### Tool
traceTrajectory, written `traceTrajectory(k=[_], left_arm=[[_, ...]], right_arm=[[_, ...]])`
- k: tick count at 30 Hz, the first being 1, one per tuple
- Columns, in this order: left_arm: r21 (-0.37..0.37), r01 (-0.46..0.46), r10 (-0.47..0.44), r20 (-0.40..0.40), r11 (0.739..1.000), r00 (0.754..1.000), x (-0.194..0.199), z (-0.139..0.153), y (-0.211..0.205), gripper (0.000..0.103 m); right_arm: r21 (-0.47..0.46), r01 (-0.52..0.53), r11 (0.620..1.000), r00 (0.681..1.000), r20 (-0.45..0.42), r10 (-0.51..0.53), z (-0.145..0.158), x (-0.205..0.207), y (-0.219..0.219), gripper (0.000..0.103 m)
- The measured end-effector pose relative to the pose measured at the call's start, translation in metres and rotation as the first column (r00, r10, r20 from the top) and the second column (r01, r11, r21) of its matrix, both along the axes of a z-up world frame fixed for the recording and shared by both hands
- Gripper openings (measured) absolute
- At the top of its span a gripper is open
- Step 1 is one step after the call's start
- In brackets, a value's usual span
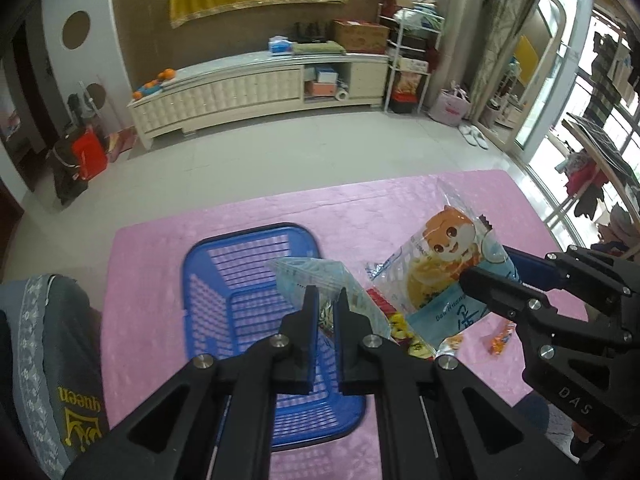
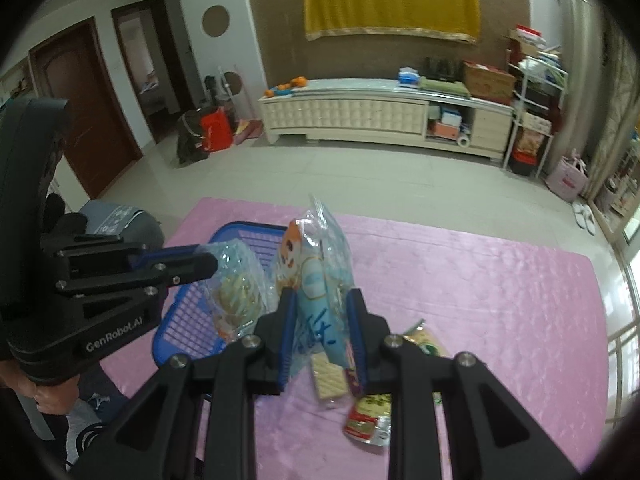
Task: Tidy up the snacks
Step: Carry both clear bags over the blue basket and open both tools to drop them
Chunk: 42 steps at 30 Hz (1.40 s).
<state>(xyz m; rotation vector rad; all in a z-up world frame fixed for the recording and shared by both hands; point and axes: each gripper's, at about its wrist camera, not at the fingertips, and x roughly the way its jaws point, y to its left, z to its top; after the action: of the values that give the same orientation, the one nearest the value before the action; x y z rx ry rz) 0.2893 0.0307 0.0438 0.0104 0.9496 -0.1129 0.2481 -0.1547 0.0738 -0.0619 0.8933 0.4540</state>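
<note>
A blue plastic basket [image 1: 224, 304] stands empty on the pink tablecloth [image 1: 160, 264]; it also shows in the right wrist view [image 2: 180, 328]. My left gripper [image 1: 326, 300] is shut on a clear light-blue snack bag [image 1: 308, 276] held over the basket's right rim; the bag shows in the right wrist view [image 2: 234, 292]. My right gripper [image 2: 322, 300] is shut on a larger squirrel-print snack bag [image 2: 316, 264], held upright above the table right of the basket; it shows in the left wrist view [image 1: 440, 264].
Loose snacks lie on the cloth: a wafer pack [image 2: 328, 376], a red-green packet [image 2: 366, 420], a yellowish packet [image 2: 424, 340] and a small orange candy [image 1: 500, 340]. A person's clothed arm [image 1: 52, 360] is at the table's left edge. A cream cabinet [image 1: 260, 88] stands across the floor.
</note>
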Motion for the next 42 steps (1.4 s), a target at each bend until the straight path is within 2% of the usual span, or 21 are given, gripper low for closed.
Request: traceTrajectory(k=[7,17,30,35,39,41,42], left_arm=[[0.01,-0.051,0.051,-0.014,0.999,0.999,0.005,-0.013,0.042,0.006],[0.054,-0.09,0.093,-0.056,0.994,0.994,0.03,-0.046,0.071,0.006],[0.065,-0.088,0.096,-0.133,0.994,0.986,0.066,-0.09,0.087,0.006],[0.054,-0.09,0.097,-0.144,0.994,0.985,0.071,-0.097,0.085,0.006],[0.073,-0.092,0.101,-0.128,0.993,0.987,0.072,-0.099,0.086,0.007],[0.082,-0.094,0.103,-0.113,0.992,0.988,0.068,-0.098,0.086,0.017],[0.085,-0.094,0.102,-0.104,0.992,0.989,0.068,-0.097,0.085,0.032]], right_arm=[[-0.015,-0.067,0.998,0.998,-0.016,0.067,-0.009,0.01,0.043,0.029],[-0.036,-0.11,0.993,0.99,-0.09,0.107,-0.046,0.047,0.088,0.029],[-0.054,-0.12,0.991,0.978,-0.175,0.109,-0.096,0.076,0.111,0.03],[-0.049,-0.106,0.993,0.976,-0.197,0.095,-0.106,0.085,0.114,0.03],[-0.051,-0.13,0.99,0.978,-0.171,0.119,-0.104,0.085,0.116,0.03],[-0.063,-0.123,0.99,0.985,-0.127,0.114,-0.098,0.085,0.116,0.034],[-0.076,-0.111,0.991,0.988,-0.112,0.102,-0.094,0.085,0.115,0.048]])
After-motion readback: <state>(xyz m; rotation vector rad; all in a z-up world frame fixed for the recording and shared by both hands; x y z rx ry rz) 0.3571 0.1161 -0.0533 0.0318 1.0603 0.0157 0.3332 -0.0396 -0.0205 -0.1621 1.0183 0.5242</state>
